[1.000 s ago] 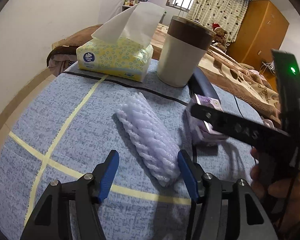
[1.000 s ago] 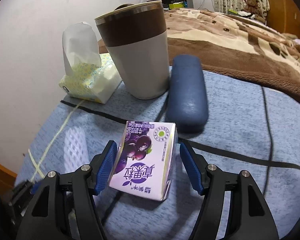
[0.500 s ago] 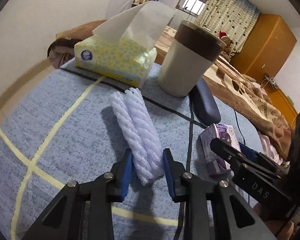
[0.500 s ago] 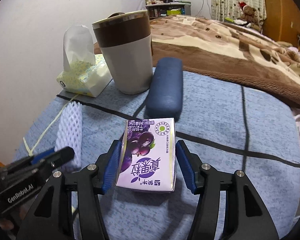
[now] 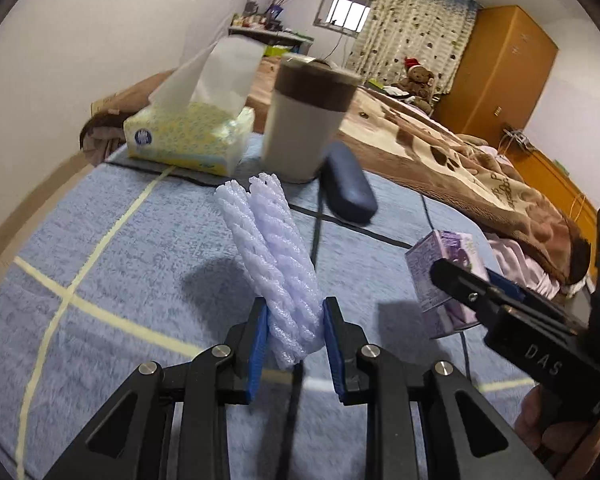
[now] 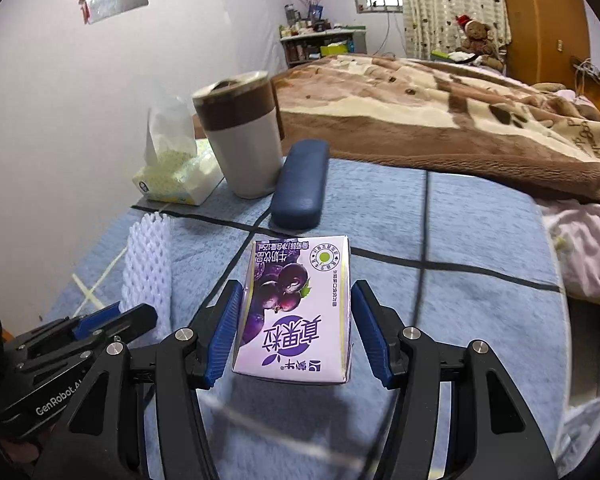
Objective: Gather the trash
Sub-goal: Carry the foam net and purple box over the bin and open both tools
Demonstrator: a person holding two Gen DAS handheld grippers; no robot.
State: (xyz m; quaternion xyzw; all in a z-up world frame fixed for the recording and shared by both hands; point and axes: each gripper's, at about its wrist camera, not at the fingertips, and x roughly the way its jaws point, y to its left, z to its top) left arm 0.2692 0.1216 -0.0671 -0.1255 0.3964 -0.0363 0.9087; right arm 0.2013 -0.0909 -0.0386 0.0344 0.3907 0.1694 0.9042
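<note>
My left gripper (image 5: 294,338) is shut on the near end of a white foam fruit net (image 5: 268,252) and holds it raised above the blue table cloth; the net also shows in the right wrist view (image 6: 146,268). My right gripper (image 6: 298,334) is shut on a purple grape milk carton (image 6: 296,312), lifted off the cloth. The carton shows at the right of the left wrist view (image 5: 446,276), with the right gripper's black body in front of it.
At the back of the table stand a yellow tissue box (image 5: 188,140), a white and brown tumbler (image 5: 306,120) and a dark blue glasses case (image 5: 348,188). A black cable (image 6: 424,248) runs over the cloth. A bed with a brown blanket (image 6: 440,120) lies behind.
My left gripper closed on the foam net and lifted it. My right gripper closed on the carton and raised it off the cloth.
</note>
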